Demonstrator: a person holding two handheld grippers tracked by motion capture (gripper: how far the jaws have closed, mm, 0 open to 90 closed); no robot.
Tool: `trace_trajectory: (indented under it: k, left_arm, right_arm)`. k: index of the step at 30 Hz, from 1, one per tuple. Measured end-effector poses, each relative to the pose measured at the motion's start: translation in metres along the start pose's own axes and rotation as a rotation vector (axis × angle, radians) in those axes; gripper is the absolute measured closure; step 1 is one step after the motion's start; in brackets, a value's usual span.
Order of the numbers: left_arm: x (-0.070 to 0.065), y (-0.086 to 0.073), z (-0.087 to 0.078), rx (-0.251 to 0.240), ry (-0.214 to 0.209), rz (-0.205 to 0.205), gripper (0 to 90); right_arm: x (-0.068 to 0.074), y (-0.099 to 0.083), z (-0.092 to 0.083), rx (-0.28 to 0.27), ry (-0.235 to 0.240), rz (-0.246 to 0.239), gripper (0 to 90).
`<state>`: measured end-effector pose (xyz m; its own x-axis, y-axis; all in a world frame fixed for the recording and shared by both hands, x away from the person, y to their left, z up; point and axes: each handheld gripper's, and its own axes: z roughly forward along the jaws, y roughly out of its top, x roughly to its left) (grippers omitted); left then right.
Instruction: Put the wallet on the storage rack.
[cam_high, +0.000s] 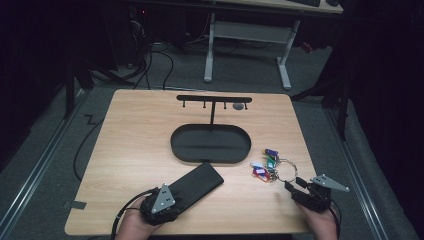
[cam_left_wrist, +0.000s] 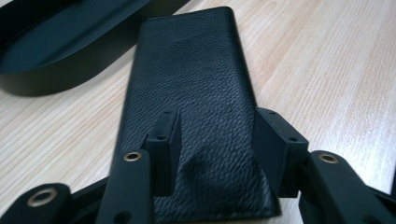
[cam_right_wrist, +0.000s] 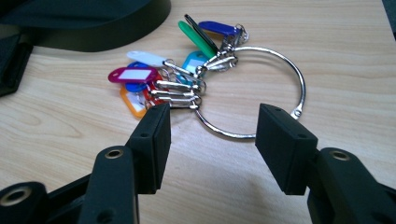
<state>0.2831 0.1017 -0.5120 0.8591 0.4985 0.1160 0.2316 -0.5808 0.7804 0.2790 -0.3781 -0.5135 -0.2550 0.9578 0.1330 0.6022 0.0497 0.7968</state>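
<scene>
Am straddling black pebbled-leather case (cam_left_wrist: 187, 98) with left gripper (cam_left_wrist: 212, 140), right gripper (cam_right_wrist: 210, 135) nearing silver key ring (cam_right_wrist: 261, 88); both jaws wide; next, closing.

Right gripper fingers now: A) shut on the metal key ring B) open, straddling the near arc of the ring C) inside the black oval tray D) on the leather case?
B: the right gripper is open, its fingers on either side of the near arc of the silver metal key ring with coloured plastic tags.

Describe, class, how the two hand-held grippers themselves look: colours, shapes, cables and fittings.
Both the left gripper and the right gripper are black with two blocky jaws. Brass-coloured rivets sit at the linkage joints, small screws in the pads. A grey three-cornered plate tops each, and a black cable trails from each. No sleeves are visible.
</scene>
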Motion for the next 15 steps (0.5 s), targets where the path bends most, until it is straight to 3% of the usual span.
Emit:
trace_trajectory:
  k: [9,10,11,12,13,14,15]
  left_arm:
    - [-0.010,0.003,0.012,0.026,0.007,0.056,48.9]
    - [-0.014,0.002,0.017,0.050,0.032,0.094,47.5]
    - [-0.014,0.002,0.017,0.050,0.032,0.094,46.9]
    - [-0.020,0.000,0.019,0.056,0.068,0.152,46.6]
    - [-0.020,0.000,0.019,0.056,0.068,0.152,46.1]
    - [-0.025,0.000,0.021,0.069,0.098,0.192,45.1]
    - [-0.025,0.000,0.021,0.069,0.098,0.192,45.3]
  right_arm:
    - [-0.001,-0.003,-0.001,0.007,-0.008,0.003,45.0]
    - [-0.002,-0.002,-0.001,0.008,-0.007,-0.005,44.9]
    - [-0.001,-0.002,0.000,0.009,-0.006,-0.003,44.9]
    - [0.000,-0.002,0.000,0.012,-0.005,-0.001,44.9]
    - [0.000,-0.001,0.001,0.010,-0.003,-0.009,44.9]
    - [0.001,-0.001,0.001,0.011,-0.003,-0.007,44.8]
    - [0.001,-0.001,0.001,0.011,-0.003,-0.007,44.8]
